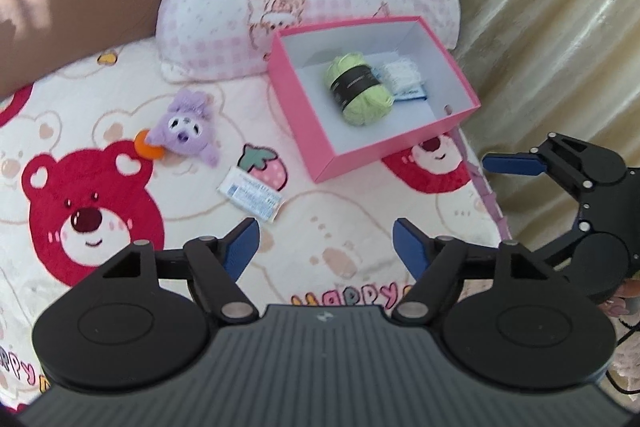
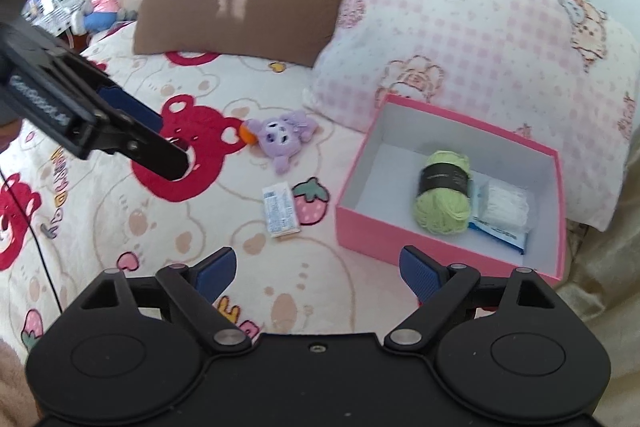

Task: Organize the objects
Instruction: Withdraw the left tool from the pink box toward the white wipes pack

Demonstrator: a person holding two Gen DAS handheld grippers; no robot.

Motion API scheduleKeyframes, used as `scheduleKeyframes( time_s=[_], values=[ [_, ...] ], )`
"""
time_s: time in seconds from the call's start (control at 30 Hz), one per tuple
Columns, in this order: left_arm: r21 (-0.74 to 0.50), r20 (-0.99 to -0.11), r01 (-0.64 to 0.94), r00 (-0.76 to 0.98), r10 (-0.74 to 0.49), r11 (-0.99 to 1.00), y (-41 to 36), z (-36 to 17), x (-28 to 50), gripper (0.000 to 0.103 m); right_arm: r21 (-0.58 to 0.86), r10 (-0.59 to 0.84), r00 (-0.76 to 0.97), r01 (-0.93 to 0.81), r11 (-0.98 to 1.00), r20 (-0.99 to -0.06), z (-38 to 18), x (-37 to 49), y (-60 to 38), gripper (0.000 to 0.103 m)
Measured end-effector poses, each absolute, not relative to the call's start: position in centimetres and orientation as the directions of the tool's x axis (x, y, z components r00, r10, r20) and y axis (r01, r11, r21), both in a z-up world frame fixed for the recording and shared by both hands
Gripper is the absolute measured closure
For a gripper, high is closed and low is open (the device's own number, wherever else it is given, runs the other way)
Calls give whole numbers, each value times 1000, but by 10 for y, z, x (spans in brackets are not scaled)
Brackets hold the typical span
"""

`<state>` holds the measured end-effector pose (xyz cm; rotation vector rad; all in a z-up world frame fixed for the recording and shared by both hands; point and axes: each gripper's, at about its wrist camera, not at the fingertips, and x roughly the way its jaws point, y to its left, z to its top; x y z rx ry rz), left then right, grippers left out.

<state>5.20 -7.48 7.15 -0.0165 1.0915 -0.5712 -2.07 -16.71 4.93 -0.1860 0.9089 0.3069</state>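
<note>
Left gripper (image 1: pixel 324 247) and right gripper (image 2: pixel 316 273) are seen agape, empty. Small white packet (image 1: pixel 251 195) lies just above the left tongs, long axis slanting lower right; pink box (image 1: pixel 320 131) upper right.

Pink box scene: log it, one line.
pink box: holds green yarn | purple plush, white packet: on bed | left gripper, right gripper: open, empty
</note>
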Motion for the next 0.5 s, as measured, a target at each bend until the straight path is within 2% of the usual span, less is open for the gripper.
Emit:
scheduleKeyframes(
  time_s=[0.3,0.4,0.5],
  values=[
    [-311,-857,378,284,-429,872,-52,29,72,28,19,249,531,-401,916,-810,29,-11,-145,12],
    [-305,-852,359,311,-422,882,-41,18,81,22,89,351,547,-448,890,-760,28,-11,-142,12],
    [-287,-852,347,333,-404,893,-34,5,89,20,113,396,558,-472,874,-730,23,-6,-135,12]
  ],
)
